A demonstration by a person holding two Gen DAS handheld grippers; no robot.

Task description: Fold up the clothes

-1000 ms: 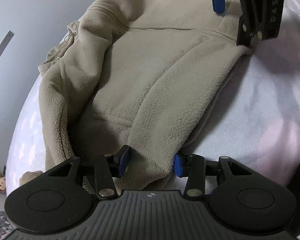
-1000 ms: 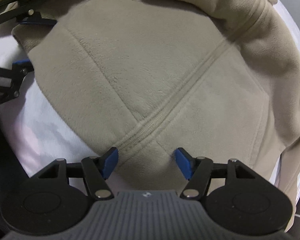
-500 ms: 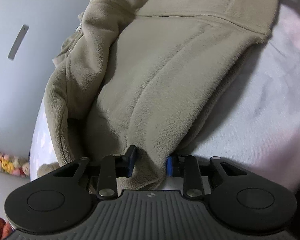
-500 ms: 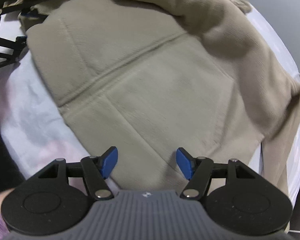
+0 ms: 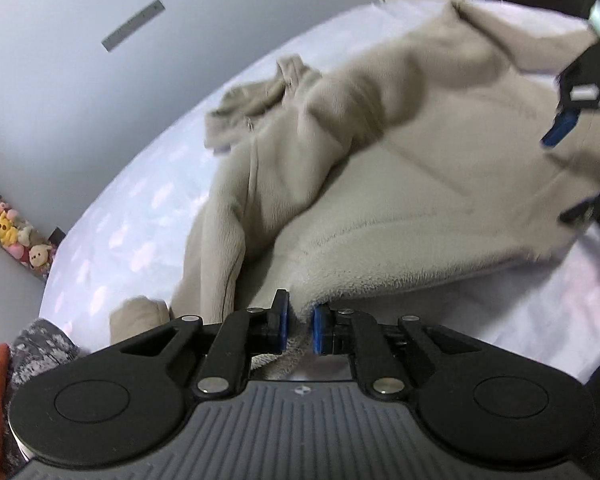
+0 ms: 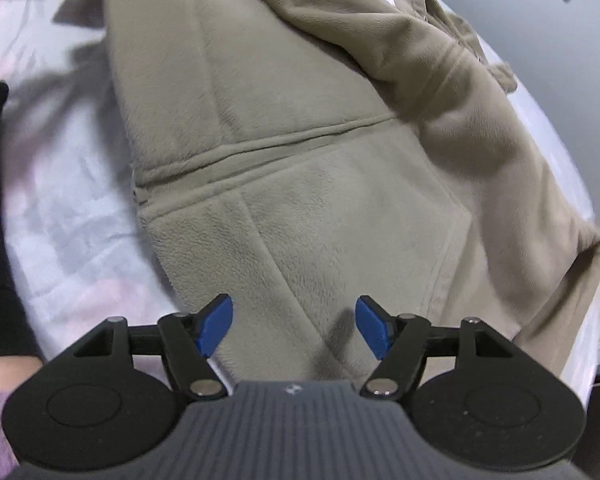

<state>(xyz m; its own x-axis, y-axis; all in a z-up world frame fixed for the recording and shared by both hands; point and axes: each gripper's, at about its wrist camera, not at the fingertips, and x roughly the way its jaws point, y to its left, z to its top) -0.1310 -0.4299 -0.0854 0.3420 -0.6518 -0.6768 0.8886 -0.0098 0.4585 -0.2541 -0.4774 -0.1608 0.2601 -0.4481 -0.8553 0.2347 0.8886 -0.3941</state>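
Covering the whole surface is a pale lilac bedsheet with faint pink blotches, backed by a plain grey wall with a small grey strip stuck on it. Far left, a row of plush toys sits low along the wall. The beige fleece jacket lies spread on the sheet, sleeve flopped across its body. The left gripper has just clamped down on the jacket's near hem corner. The right gripper hangs over the zipper side, jaws spread wide and just widening a little more, nothing pinched.
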